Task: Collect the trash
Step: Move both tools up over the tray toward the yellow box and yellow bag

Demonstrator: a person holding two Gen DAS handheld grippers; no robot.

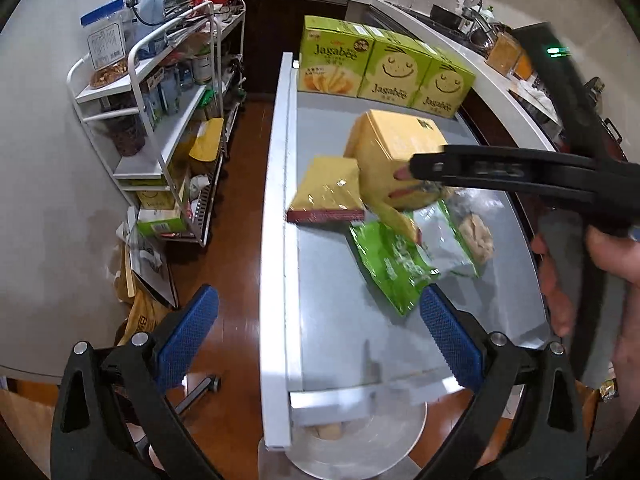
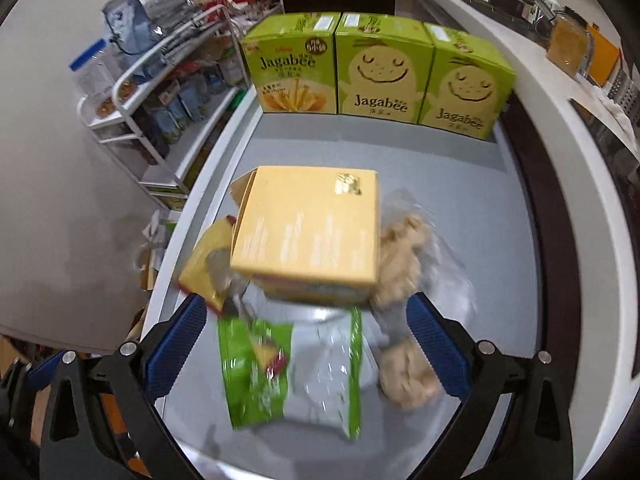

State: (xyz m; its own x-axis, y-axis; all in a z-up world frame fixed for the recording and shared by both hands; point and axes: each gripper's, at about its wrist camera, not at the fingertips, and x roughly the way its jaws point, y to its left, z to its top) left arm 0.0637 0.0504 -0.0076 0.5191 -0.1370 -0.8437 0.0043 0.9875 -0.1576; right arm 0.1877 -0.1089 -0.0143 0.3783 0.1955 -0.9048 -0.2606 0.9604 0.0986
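Note:
On the grey table top (image 1: pixel 340 340) lies a pile of trash: a yellow carton (image 1: pixel 396 148) (image 2: pixel 308 224), a yellow snack packet (image 1: pixel 330 192) (image 2: pixel 206 268), a green and silver wrapper (image 1: pixel 396 264) (image 2: pixel 288 376) and a clear bag with beige lumps (image 1: pixel 476 236) (image 2: pixel 400 264). My left gripper (image 1: pixel 320 336) is open and empty, above the table's near left part, short of the pile. My right gripper (image 2: pixel 306 344) is open above the green wrapper, just in front of the carton; in the left wrist view its black body (image 1: pixel 520 176) reaches in from the right.
Three green Jagabee boxes (image 1: pixel 380 68) (image 2: pixel 380 72) stand in a row at the table's far end. A white wire rack (image 1: pixel 160 128) full of packets stands left of the table over a wood floor. A white counter (image 2: pixel 560 92) curves along the right.

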